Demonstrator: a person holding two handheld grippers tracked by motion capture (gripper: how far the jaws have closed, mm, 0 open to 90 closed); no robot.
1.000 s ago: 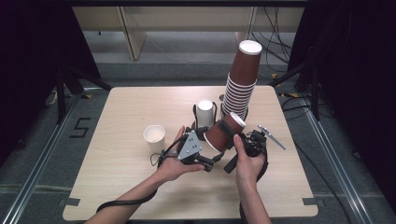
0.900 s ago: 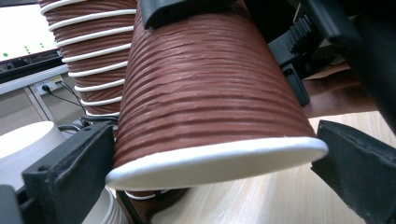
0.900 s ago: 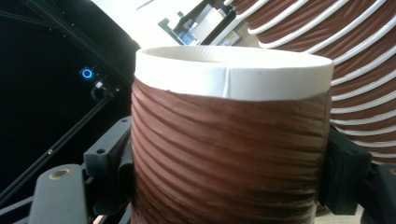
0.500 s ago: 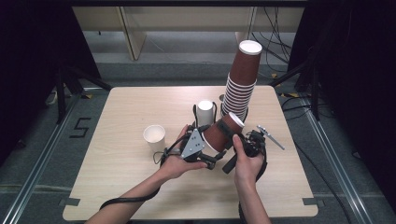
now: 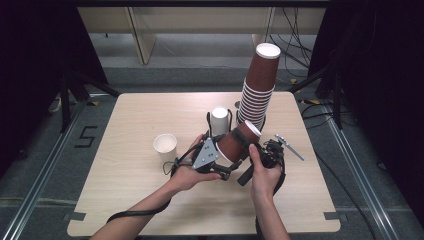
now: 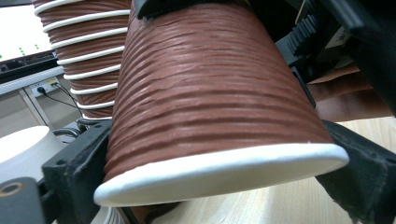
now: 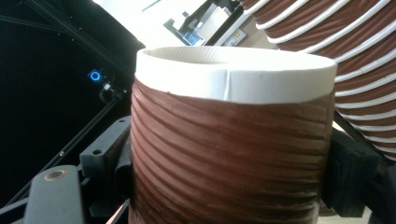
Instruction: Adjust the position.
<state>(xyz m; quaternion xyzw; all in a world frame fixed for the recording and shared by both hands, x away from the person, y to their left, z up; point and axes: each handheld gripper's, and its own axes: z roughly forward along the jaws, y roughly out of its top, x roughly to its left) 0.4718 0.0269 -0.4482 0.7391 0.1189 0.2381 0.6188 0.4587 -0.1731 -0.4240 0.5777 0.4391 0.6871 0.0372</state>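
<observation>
Both grippers meet over the near middle of the table (image 5: 125, 200), each clasping the same ribbed brown cup (image 5: 239, 142), which lies tilted between them with its base toward one o'clock. Left gripper (image 5: 227, 164) has its jaws either side of the cup's white-rimmed mouth end; in the left gripper view the cup (image 6: 210, 107) sits between both black jaws, which have just been closing on it. Right gripper (image 5: 252, 157) grips the cup nearer the base end; in the right gripper view the cup (image 7: 229, 154) stands between its two jaws with both pads against the ribbed wall, and those jaws have just been opening a little, though the cup remains between them.

Compared with the frames a second and half a second ago, the hands, the cup and everything on the table sit where they did.

At twelve o'clock from the held cup a white cup (image 5: 219, 119) stands upright. A leaning stack of brown cups (image 5: 257, 90) rises at one o'clock, and a cream cup (image 5: 165, 146) stands at nine o'clock.
</observation>
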